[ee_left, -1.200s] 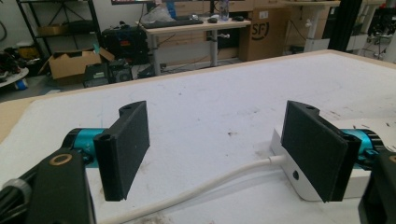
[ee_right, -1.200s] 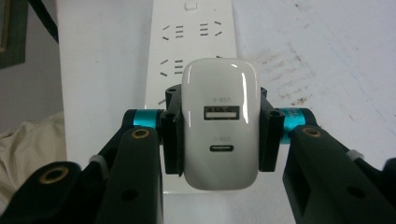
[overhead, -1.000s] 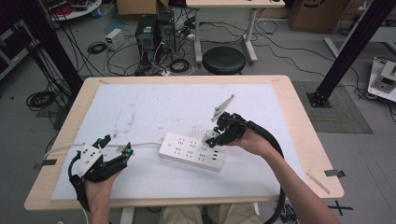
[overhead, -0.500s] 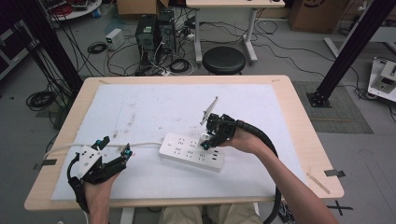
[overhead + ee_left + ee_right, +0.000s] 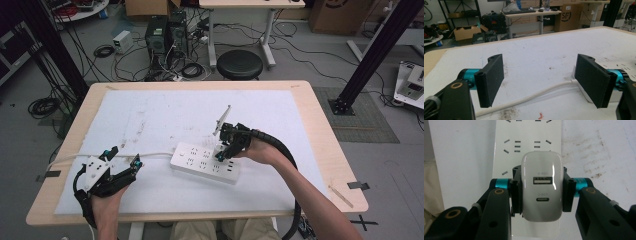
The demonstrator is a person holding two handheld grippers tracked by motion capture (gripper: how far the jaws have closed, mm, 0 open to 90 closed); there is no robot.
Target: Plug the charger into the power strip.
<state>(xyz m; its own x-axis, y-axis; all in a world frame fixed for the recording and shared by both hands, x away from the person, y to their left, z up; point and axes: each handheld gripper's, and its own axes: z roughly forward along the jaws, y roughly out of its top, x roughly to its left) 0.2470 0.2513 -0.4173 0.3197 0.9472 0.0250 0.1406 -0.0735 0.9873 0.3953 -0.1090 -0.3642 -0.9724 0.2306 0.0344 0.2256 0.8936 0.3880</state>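
Two grippers are at work over the table (image 5: 320,150), and going from left to right the job looks about half done. At the left, the left gripper (image 5: 122,159) rests low on the white mat (image 5: 165,115) with its jaws wide apart and nothing between them; in the left gripper view its flat black pads (image 5: 491,79) look like coarse foam, and a round white cable (image 5: 524,98) lies on the mat between and beyond them, not gripped. This cable runs to the power strip (image 5: 197,161) — a long, flat, glossy white plastic block with rows of socket slots, lying near the middle of the mat. At the right, the right gripper (image 5: 221,153) is closed on a charger (image 5: 541,186), its pads pressing the two sides of the body. The charger is a smooth, shiny white block with rounded corners, and its face carries one rectangular USB port above one small oval port. It is directly over the strip, near the right part of it. I judge that the picking up and carrying are finished, while the plugging in is the step in hand — whether the prongs are already in the slots I cannot tell, because the body of the charger hides them. After seating, only the release would remain. The mat itself is matte and has brown stains.
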